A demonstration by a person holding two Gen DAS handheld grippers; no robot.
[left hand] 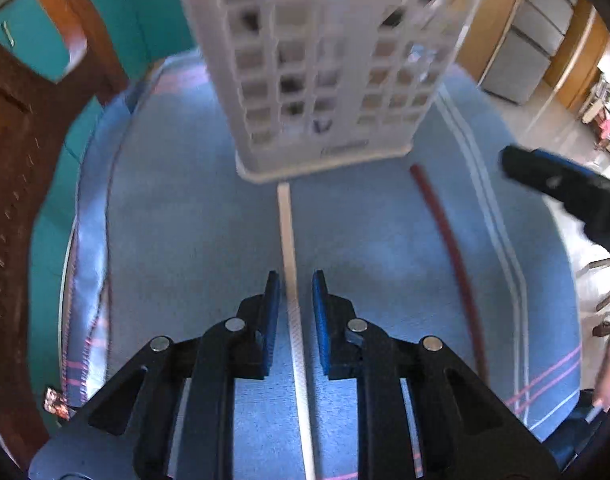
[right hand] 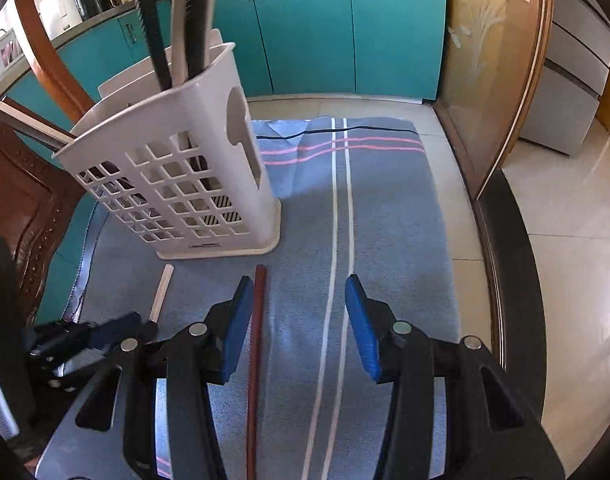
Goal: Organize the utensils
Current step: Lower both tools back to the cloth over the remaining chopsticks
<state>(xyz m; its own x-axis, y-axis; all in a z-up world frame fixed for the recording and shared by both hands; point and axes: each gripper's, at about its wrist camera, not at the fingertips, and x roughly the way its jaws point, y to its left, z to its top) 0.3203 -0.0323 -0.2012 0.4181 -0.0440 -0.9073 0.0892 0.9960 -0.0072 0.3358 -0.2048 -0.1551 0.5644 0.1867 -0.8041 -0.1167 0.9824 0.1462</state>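
A white perforated utensil holder (left hand: 325, 68) (right hand: 177, 168) stands on the blue cloth and holds several dark-handled utensils (right hand: 189, 12). A white chopstick (left hand: 291, 280) (right hand: 161, 294) lies on the cloth, running between the fingers of my left gripper (left hand: 296, 280). The jaws are narrowly open around it, with gaps on both sides. A dark red chopstick (left hand: 449, 240) (right hand: 255, 352) lies to its right. My right gripper (right hand: 295, 284) is wide open, its left finger just beside the red chopstick. The left gripper also shows in the right wrist view (right hand: 89, 336).
The blue striped cloth (right hand: 385, 220) covers a table. A carved brown wooden chair (left hand: 17, 140) (right hand: 21, 184) stands at the left. Teal cabinets (right hand: 325, 28) are behind, a wood and glass partition (right hand: 493, 60) is at the right, and pale floor tiles are below.
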